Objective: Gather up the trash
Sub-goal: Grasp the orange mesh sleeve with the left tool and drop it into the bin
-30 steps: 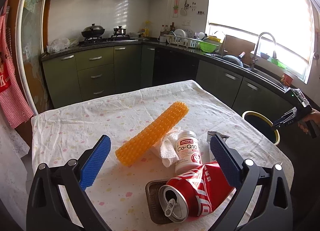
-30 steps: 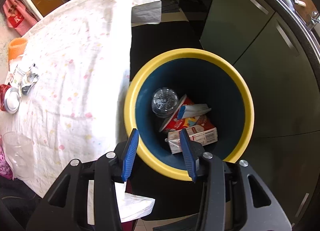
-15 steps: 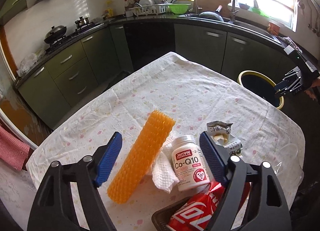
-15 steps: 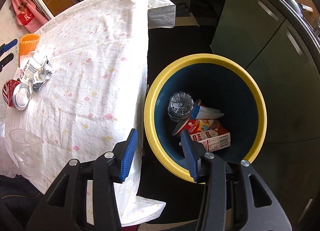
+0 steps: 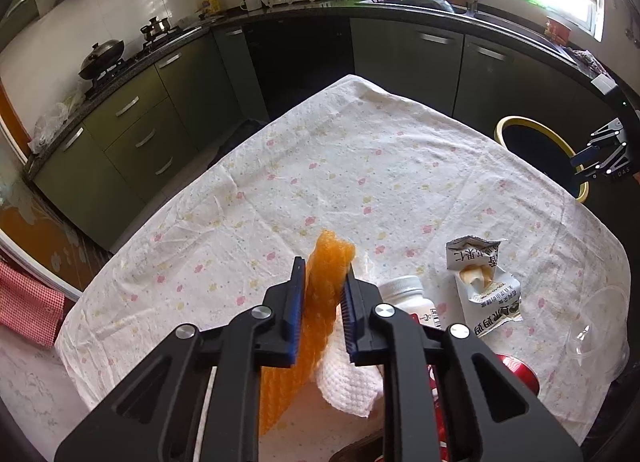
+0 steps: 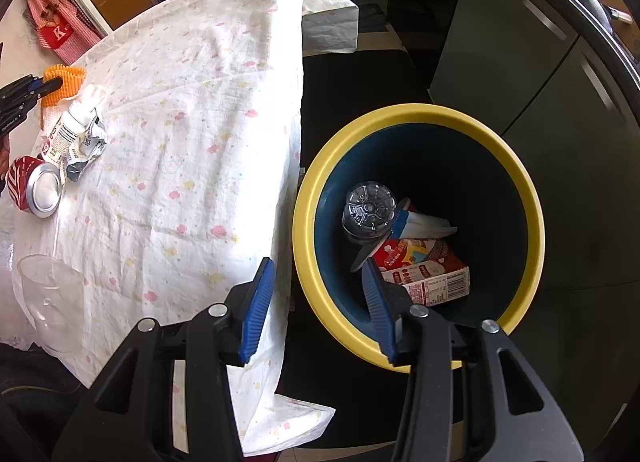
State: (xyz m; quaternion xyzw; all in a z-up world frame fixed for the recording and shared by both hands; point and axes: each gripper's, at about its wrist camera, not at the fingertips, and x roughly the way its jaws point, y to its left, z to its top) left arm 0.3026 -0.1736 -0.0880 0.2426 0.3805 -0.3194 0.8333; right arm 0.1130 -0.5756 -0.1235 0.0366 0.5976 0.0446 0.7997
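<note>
Left wrist view | step: my left gripper has just closed, pinching the orange mesh sleeve near the table's near edge | right gripper spread, empty, over bin | next: lift, carry to bin.

Far half of tabletop lies bare, free passage to bin. Near edge crowded: pill bottle, snack wrapper, can, clear cup.

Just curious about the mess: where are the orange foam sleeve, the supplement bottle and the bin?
orange foam sleeve [image 5: 328, 262]: left wrist view, upper end.
supplement bottle [image 5: 402, 287]: left wrist view, white cap.
bin [image 6: 416, 112]: right wrist view, yellow rim.
</note>
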